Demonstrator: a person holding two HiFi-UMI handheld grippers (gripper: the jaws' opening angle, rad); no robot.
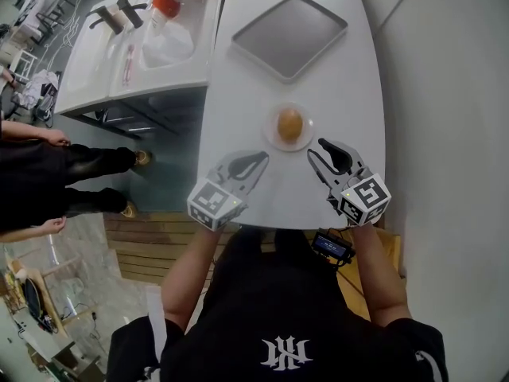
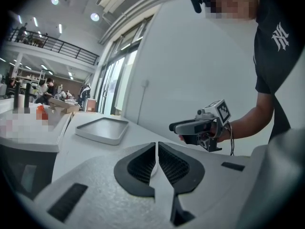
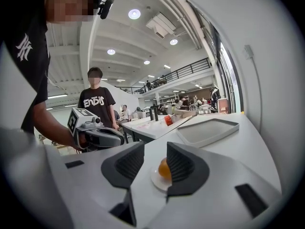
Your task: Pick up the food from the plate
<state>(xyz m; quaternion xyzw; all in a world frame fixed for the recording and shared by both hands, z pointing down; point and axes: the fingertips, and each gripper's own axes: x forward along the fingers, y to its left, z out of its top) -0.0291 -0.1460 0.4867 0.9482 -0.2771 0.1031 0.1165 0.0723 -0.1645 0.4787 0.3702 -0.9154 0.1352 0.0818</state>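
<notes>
This looks like the approach step. The right gripper (image 1: 317, 150), jaws spread and empty, sits near the plate (image 1: 271, 138), aimed at the orange food (image 1: 289, 123) lying on it. The left gripper (image 1: 261, 159), jaws pressed together, rests near the plate's other side. The next move likely calls for advancing until the jaws straddle the food, then closing gently.

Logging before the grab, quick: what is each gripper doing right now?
Left gripper: closed, empty.
Right gripper: open, empty; the food lies untouched on the plate ahead.
</notes>
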